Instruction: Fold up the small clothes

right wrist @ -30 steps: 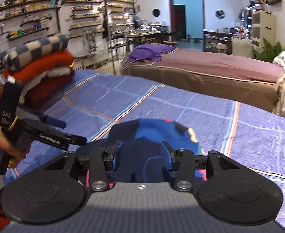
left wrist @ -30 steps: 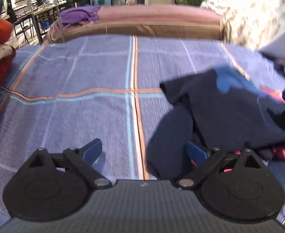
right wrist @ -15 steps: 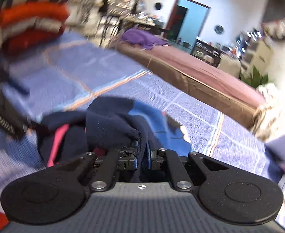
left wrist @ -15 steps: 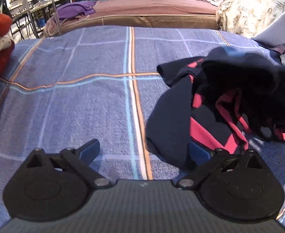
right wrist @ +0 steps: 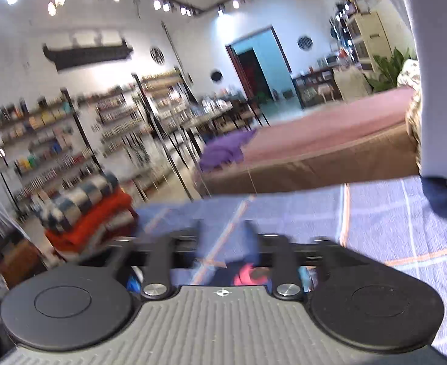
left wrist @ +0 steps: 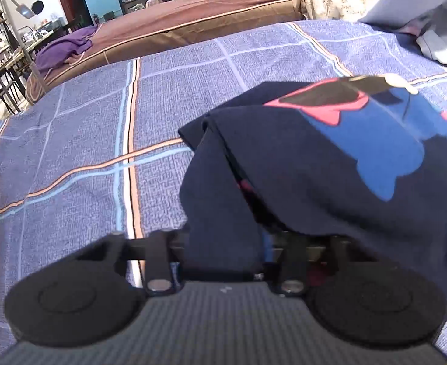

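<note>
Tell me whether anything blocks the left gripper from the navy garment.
Nothing visible does. The navy garment already drapes over the left gripper on the blue plaid bedspread, a dark fold hanging between its fingers.

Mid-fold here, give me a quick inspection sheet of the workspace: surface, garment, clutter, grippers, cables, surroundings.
Surface: blue plaid bedspread, mostly bare on the left.
Job's things: navy garment with blue and red print, bunched in overlapping layers, not flat.
Clutter: stack of folded textiles at the left edge; purple cloth on the brown bed behind.
Grippers: left gripper has navy fabric between its fingers, though the contact itself is hidden; right gripper is blurred, open, nothing in it.
Cables: nothing seen.
Surroundings: shelving, turquoise doorway, potted plant.
</note>
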